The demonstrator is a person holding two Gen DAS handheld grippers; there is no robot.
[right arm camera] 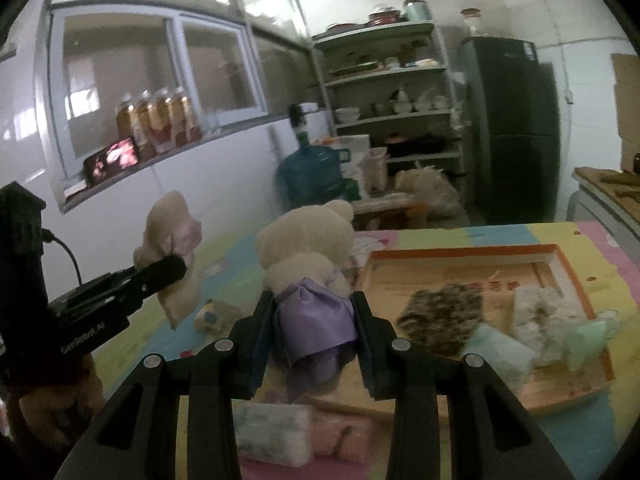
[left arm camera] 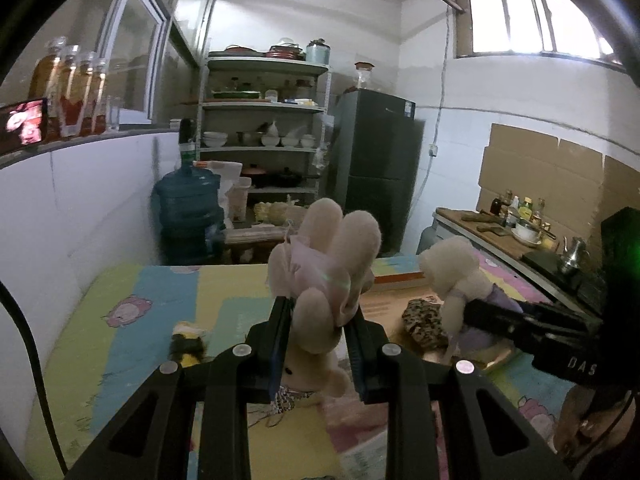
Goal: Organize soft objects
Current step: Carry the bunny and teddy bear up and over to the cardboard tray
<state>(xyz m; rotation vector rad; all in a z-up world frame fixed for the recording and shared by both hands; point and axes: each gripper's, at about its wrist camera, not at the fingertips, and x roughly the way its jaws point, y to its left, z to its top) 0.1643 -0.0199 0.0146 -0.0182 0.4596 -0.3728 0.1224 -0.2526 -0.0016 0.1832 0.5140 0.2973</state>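
My left gripper [left arm camera: 318,312] is shut on a cream plush rabbit in a pink dress [left arm camera: 324,264], held above the colourful mat; it also shows in the right wrist view [right arm camera: 172,256]. My right gripper [right arm camera: 314,304] is shut on a cream plush bear in a purple satin dress [right arm camera: 308,264], held above the mat beside a shallow orange-rimmed cardboard tray [right arm camera: 464,254]. The bear also shows in the left wrist view [left arm camera: 460,280]. In the tray lie a dark speckled cloth [right arm camera: 440,320], a white cloth [right arm camera: 536,308] and mint green soft pieces [right arm camera: 500,352].
A small yellow-and-black toy [left arm camera: 188,340] lies on the mat [left arm camera: 132,320]. A white towel [right arm camera: 272,432] and a pink soft item [right arm camera: 344,436] lie near the front edge. Water jugs [left arm camera: 188,208], a shelf rack [left arm camera: 264,128], a fridge [left arm camera: 376,160] and a counter [left arm camera: 500,236] stand beyond.
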